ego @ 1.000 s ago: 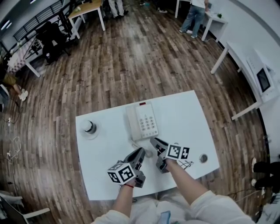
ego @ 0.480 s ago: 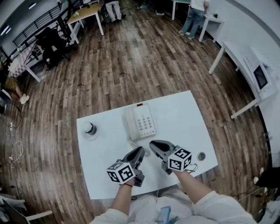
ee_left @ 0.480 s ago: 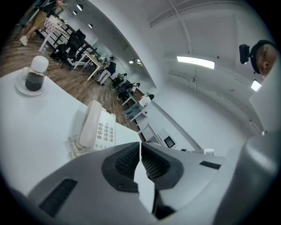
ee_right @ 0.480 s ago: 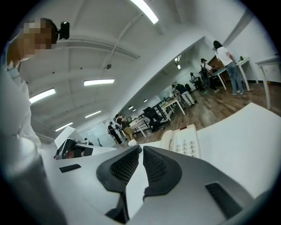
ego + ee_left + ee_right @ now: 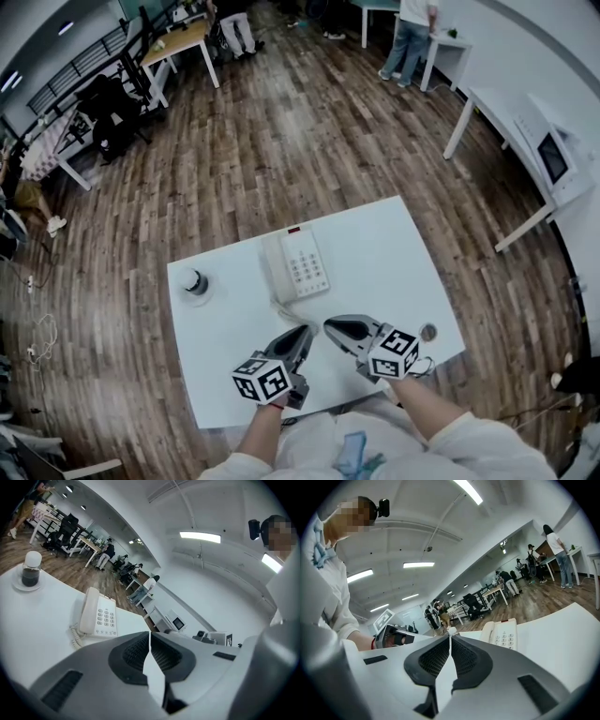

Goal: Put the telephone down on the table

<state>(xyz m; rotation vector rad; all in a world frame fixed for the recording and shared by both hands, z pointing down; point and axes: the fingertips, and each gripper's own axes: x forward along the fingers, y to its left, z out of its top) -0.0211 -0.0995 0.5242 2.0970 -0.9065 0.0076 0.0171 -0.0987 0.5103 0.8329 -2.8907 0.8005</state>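
Observation:
The cream telephone lies flat on the white table with its handset in the cradle and its coiled cord trailing toward me. It also shows in the left gripper view and the right gripper view. My left gripper is shut and empty, hovering just short of the phone's near end. My right gripper is beside it on the right; its jaws are closing with nothing between them, and the pads look pressed together. Neither gripper touches the phone.
A small dark cup with a white lid stands on a saucer at the table's left. A small round disc lies near the right front corner. Wooden floor surrounds the table; desks and people stand far off.
The right gripper's jaws have gone from wide open to closed, and it has drawn back a little from the phone toward the table's front. The left gripper has barely moved.

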